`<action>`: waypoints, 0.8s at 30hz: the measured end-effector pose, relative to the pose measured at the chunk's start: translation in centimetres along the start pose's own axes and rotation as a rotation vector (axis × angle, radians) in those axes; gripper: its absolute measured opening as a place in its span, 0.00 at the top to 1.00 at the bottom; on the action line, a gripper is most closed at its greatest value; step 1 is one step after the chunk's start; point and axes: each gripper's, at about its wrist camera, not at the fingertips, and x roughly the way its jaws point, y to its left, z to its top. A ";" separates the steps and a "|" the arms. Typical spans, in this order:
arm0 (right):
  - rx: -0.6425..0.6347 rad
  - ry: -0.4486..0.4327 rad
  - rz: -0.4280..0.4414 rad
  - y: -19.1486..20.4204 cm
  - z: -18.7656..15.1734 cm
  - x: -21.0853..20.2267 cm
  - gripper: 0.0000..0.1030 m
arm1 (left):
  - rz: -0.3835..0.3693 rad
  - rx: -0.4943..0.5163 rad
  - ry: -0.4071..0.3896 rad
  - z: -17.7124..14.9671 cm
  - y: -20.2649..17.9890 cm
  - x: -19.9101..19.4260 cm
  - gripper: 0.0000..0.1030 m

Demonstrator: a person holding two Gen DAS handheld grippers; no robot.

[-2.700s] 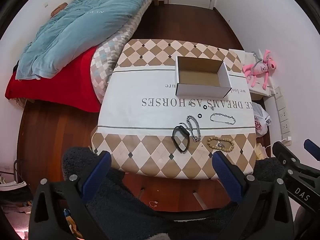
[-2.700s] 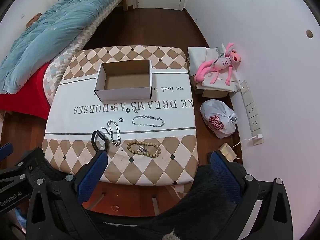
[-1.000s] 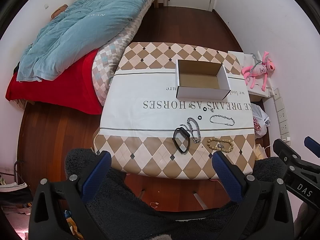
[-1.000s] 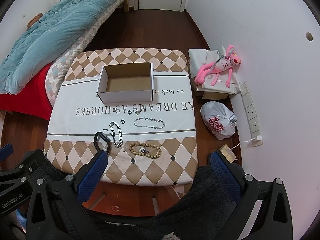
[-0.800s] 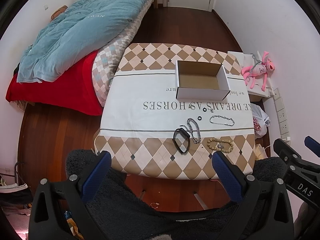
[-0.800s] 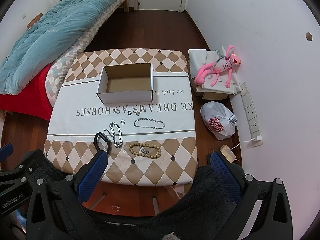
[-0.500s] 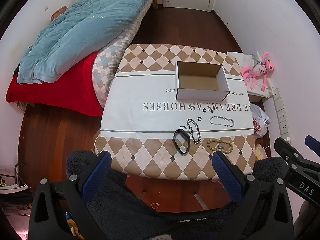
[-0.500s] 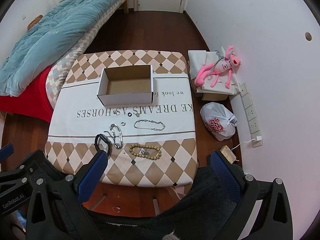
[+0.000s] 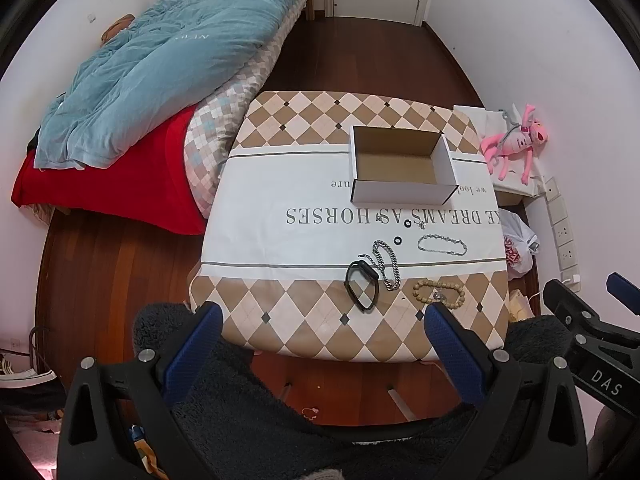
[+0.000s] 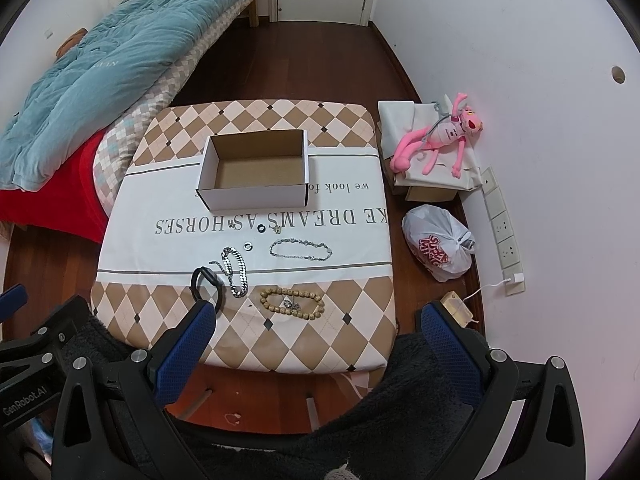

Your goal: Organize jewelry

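Note:
An empty white cardboard box (image 9: 402, 168) (image 10: 254, 170) stands open at the far middle of the table. Nearer me lie a black band (image 9: 362, 285) (image 10: 206, 282), a thick silver chain (image 9: 386, 258) (image 10: 236, 266), a thin silver bracelet (image 9: 442, 243) (image 10: 300, 250), a wooden bead bracelet (image 9: 439, 294) (image 10: 292, 303) and small rings (image 9: 408, 224) (image 10: 262, 228). My left gripper (image 9: 324, 330) and right gripper (image 10: 316, 328) are both open and empty, held high above the table's near edge.
The table wears a checked and white printed cloth (image 9: 280, 184) (image 10: 352, 216). A bed with a teal duvet (image 9: 160, 52) lies to the left. A pink plush toy (image 10: 436, 136), a plastic bag (image 10: 438, 248) and wall sockets (image 10: 502, 224) are on the right.
Both grippers have drifted slightly upward and back, so the table looks a little smaller and lower in the views. Nothing on the table has moved.

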 end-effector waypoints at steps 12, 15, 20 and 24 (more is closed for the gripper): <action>0.007 -0.011 0.007 0.0 0.0 0.0 0.00 | 0.001 -0.003 -0.022 0.8 -0.4 0.3 0.00; 0.054 -0.034 0.025 -1.1 0.2 0.8 0.00 | 0.014 0.003 -0.041 1.2 -0.5 1.4 0.00; 0.102 -0.004 0.005 -3.1 0.9 4.5 0.00 | 0.057 0.030 -0.063 2.0 -0.8 5.2 0.00; 0.121 0.061 -0.037 -4.2 0.6 9.9 0.03 | 0.086 0.041 -0.015 2.3 -1.1 9.8 0.01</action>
